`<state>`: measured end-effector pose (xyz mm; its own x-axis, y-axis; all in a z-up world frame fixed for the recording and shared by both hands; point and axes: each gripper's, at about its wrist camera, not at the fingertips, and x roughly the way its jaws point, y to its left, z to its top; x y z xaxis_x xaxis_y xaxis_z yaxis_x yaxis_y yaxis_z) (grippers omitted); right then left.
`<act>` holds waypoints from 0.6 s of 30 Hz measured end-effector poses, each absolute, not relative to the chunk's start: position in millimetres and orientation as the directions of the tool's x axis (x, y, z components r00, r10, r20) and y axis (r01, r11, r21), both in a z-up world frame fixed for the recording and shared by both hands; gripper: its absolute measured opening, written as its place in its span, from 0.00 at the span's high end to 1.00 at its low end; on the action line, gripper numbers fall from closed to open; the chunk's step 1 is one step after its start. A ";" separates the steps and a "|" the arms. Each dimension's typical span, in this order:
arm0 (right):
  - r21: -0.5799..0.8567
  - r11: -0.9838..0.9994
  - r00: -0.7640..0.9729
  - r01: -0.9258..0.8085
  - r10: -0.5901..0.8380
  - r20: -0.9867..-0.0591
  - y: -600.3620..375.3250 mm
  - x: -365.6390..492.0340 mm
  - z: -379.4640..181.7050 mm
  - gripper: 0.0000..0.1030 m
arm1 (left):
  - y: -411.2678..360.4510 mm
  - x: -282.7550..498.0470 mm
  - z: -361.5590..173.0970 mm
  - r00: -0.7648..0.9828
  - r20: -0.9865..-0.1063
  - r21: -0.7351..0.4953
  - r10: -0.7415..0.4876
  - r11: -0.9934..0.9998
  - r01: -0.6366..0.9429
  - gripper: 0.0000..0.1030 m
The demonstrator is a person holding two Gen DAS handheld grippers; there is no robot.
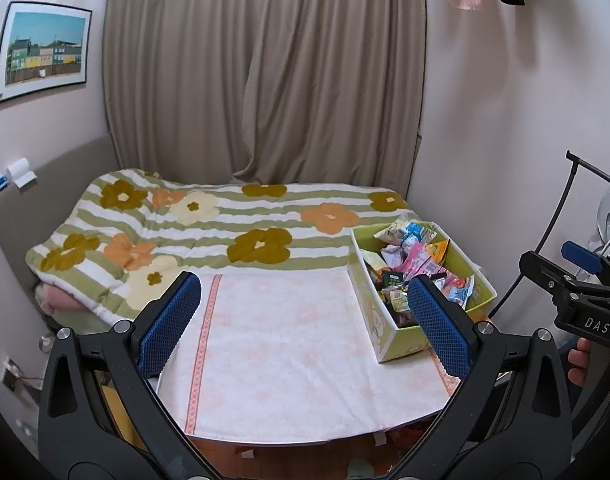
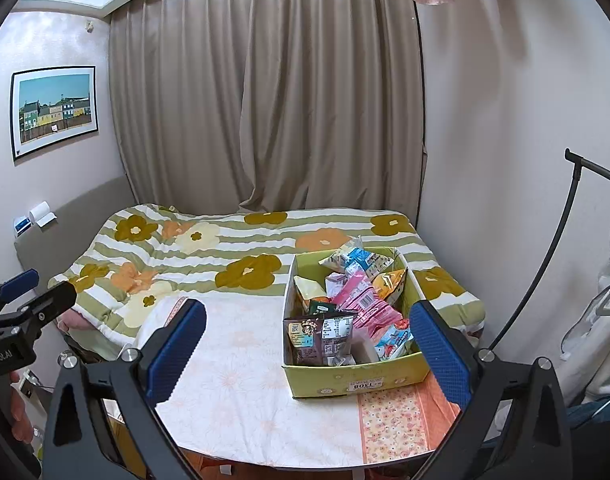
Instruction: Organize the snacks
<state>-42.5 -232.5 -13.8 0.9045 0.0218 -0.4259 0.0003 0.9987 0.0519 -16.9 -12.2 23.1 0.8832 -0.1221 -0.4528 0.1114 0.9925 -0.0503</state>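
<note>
Right wrist view: one green cardboard box (image 2: 357, 380) is seen on the right side of the round worktop covered with a pale flowery cloth (image 2: 245, 380). It is filled with a heap of small snack packets (image 2: 357, 304). About ten packets can be made out, but an exact count cannot be given, since many are hidden under others. A dark brown packet (image 2: 321, 336) stands at the near wall, a pink one (image 2: 365, 300) lies in the middle, and a blue and white one (image 2: 361, 260) sits at the back.

The packets are judged to be light, soft, crinkly and a bit slippery. The food inside could be crushed, so each should be pinched gently by a top edge or corner.

Two grippers are seen. The right gripper (image 2: 305, 356) is held wide apart, with nothing in it. The left gripper (image 1: 305, 324) is also spread apart and empty, near the box.
</note>
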 end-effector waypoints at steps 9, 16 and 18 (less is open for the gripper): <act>0.055 0.999 0.904 -0.002 0.025 -0.427 -234.5 -40.5 -14.0 0.02 | -18.4 -12.7 23.3 0.883 -0.456 -0.036 -0.113 0.993 0.109 0.00; 0.055 0.998 0.903 0.000 0.024 -0.429 -234.3 -39.8 -14.4 0.02 | -18.3 -11.6 23.8 0.883 -0.456 -0.034 -0.112 0.994 0.108 0.00; 0.054 0.999 0.903 0.001 0.022 -0.430 -233.9 -40.0 -14.4 0.02 | -18.3 -11.4 23.8 0.883 -0.456 -0.034 -0.111 0.994 0.107 0.00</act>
<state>-40.0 -233.9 -14.4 0.9025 0.0225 -0.4300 0.0009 0.9985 0.0541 -11.4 -18.3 23.8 0.8833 -0.1109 -0.4556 0.1072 0.9937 -0.0341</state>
